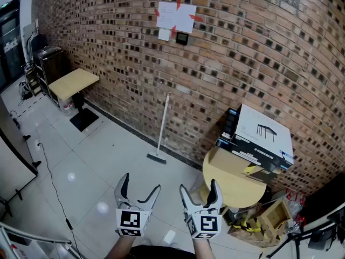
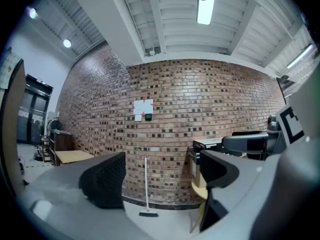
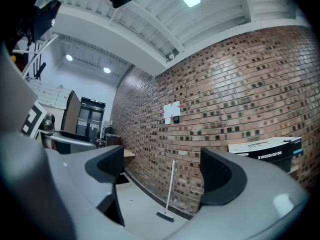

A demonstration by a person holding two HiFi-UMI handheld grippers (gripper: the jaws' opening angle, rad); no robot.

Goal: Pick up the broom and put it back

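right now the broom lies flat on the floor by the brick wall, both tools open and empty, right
Not flat: the broom stands upright against the brick wall, per the head view. Left tool and right tool are open and empty.

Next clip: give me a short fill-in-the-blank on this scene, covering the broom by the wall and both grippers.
1. The white-handled broom leans against the ___ wall.
2. The left gripper and the right gripper both have ___ jaws and hold nothing.
3. In the head view, the round tan table stands to the ___ of the broom.
4. The sheet of white paper is fixed to the wall with ___ tape.

Missing words: brick; open; right; red.
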